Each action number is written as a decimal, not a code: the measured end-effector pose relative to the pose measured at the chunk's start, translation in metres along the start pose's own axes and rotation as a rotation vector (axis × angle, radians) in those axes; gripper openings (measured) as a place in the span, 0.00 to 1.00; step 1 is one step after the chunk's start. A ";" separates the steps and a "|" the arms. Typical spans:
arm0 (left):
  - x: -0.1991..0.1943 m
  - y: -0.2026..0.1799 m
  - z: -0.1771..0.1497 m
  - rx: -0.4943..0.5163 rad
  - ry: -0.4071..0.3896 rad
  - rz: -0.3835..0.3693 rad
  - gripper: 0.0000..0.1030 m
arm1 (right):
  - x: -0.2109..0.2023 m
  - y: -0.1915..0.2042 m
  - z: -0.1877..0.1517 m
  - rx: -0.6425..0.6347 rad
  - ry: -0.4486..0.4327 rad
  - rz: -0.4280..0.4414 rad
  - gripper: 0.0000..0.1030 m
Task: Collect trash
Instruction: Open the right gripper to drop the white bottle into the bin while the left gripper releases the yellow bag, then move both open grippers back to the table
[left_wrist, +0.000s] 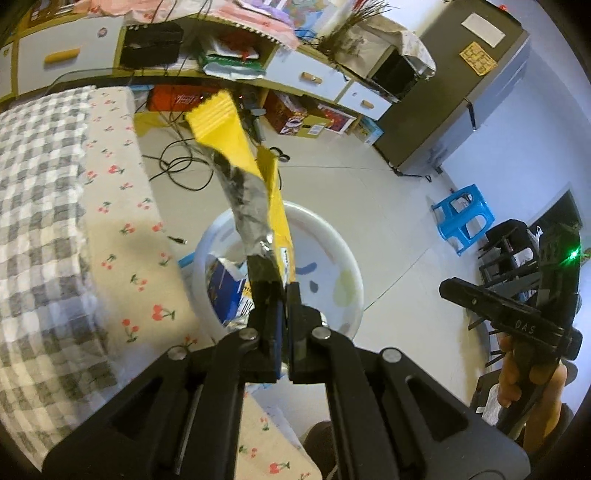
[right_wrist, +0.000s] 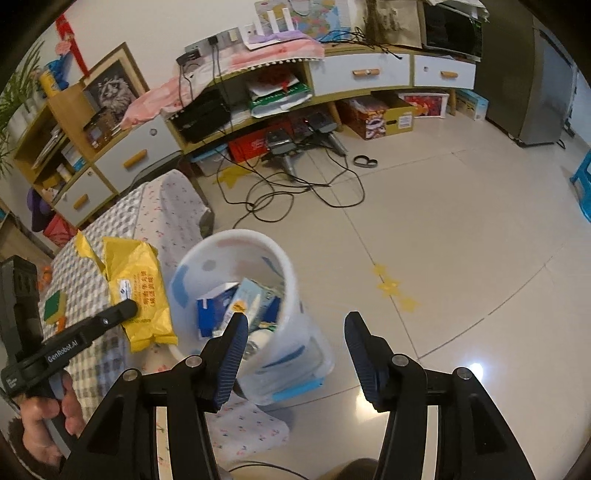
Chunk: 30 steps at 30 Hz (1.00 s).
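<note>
Trash in hand: one crumpled yellow foil-lined snack wrapper (left_wrist: 240, 155), pinched at its lower end by the left gripper (left_wrist: 282, 295), whose jaws are clamped tight on it. It hangs beside the cherry-print, grey-checked cloth-covered table (left_wrist: 110, 206) and over the rim of the one white plastic waste bin (left_wrist: 332, 236) on the floor. To the right, the right gripper (right_wrist: 295, 332) stands half wide with nothing between its fingers, above the same bin, which already holds several items: a blue-and-white carton (right_wrist: 212, 306), a pale carton (right_wrist: 251, 295), perhaps more. The step in hand appears to be delivery of the wrapper; the next move calls for centring it over the opening, then releasing. On the table one green-and-yellow sponge (right_wrist: 54, 304) remains.
</note>
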<state>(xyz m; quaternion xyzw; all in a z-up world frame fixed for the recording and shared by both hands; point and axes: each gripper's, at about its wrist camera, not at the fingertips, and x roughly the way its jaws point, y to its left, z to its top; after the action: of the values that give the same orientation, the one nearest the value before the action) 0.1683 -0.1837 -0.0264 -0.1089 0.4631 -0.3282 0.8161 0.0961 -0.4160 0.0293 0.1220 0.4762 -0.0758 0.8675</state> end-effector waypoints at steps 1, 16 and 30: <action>0.002 0.000 0.000 0.001 0.008 0.004 0.04 | -0.001 -0.002 -0.001 0.003 0.001 -0.002 0.54; -0.009 0.019 -0.011 -0.067 0.066 0.185 0.81 | 0.000 0.006 0.003 0.002 -0.006 0.016 0.60; -0.039 0.048 -0.022 -0.039 0.036 0.441 0.99 | 0.015 0.047 0.008 -0.051 0.005 -0.004 0.83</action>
<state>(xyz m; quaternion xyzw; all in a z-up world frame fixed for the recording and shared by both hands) 0.1565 -0.1196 -0.0345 -0.0148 0.4965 -0.1345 0.8574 0.1225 -0.3737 0.0269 0.0989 0.4805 -0.0650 0.8690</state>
